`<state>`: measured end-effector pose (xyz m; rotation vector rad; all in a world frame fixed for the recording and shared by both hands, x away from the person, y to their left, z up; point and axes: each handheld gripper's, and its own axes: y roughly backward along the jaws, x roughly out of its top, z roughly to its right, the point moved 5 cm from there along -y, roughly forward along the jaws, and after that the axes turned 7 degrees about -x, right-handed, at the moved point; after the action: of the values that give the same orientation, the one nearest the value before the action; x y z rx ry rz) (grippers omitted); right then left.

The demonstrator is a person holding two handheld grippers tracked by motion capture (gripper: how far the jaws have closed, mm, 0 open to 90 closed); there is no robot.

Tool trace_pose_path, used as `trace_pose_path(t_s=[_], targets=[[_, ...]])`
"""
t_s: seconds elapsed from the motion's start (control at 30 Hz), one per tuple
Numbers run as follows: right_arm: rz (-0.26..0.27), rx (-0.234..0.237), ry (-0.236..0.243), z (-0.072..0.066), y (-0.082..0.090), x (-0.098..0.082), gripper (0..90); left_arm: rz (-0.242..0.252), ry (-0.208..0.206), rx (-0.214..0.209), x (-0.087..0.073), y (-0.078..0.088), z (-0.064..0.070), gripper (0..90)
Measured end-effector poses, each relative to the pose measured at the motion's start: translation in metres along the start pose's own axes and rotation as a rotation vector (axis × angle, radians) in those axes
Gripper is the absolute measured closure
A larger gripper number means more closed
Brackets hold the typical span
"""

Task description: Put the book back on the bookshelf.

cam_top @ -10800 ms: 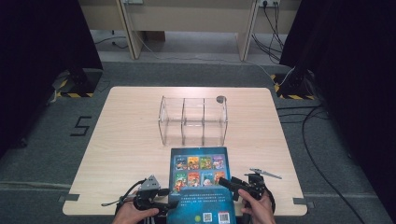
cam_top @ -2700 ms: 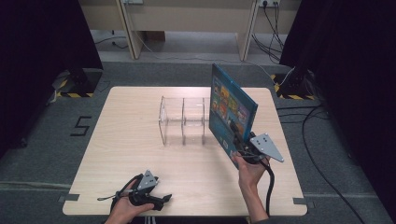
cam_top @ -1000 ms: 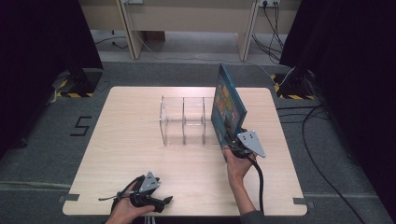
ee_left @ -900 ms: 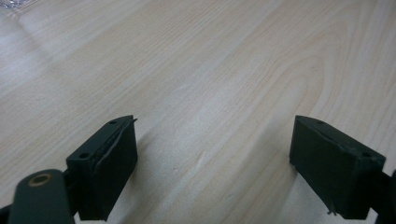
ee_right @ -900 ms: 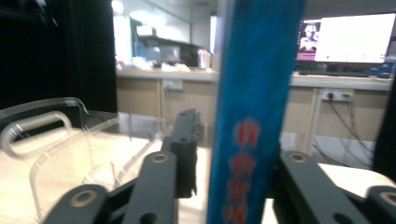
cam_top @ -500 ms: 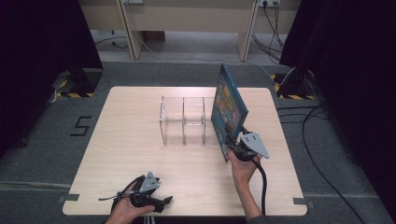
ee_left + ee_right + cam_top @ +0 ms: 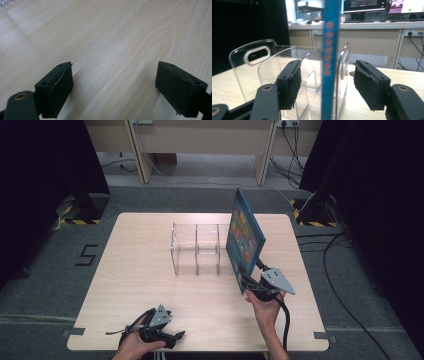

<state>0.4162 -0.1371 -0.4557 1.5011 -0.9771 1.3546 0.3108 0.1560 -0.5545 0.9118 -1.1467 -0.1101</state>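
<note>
A blue picture book (image 7: 245,236) stands on edge at the right end of a clear acrylic rack (image 7: 196,249), tilted a little to the right. In the right gripper view its spine (image 7: 330,57) rises between a divider and the rack's end wall (image 7: 344,72). My right gripper (image 7: 248,287) sits at the book's near lower corner. Its jaws have just been opening and now stand open on either side of the spine without touching it (image 7: 327,87). My left gripper (image 7: 172,336) rests near the table's front left, open over bare wood (image 7: 115,92).
The wooden table (image 7: 150,285) has bare room left of and in front of the rack. A small dark round thing (image 7: 352,73) lies on the table behind the rack. Cables (image 7: 345,250) trail over the floor at the right.
The right gripper's jaws have let go of the book and spread wide, and the hand has drawn back slightly toward the near edge. The book stays upright. The left gripper has not moved.
</note>
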Motion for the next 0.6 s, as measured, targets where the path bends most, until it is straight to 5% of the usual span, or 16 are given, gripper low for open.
trace_pose_path(t_s=[0.23,0.4,0.6], targets=[[-0.057,0.016,-0.037,0.003,0.012,-0.009,35.3,-0.006,-0.004,-0.005,0.0,0.0,0.001,13.7],[-0.097,0.011,-0.062,0.011,0.026,-0.017,41.4,-0.006,-0.005,-0.006,0.0,0.0,0.001,13.6],[-0.146,0.068,-0.064,0.011,0.037,-0.028,53.6,-0.004,-0.009,-0.01,0.001,-0.001,0.002,13.6]])
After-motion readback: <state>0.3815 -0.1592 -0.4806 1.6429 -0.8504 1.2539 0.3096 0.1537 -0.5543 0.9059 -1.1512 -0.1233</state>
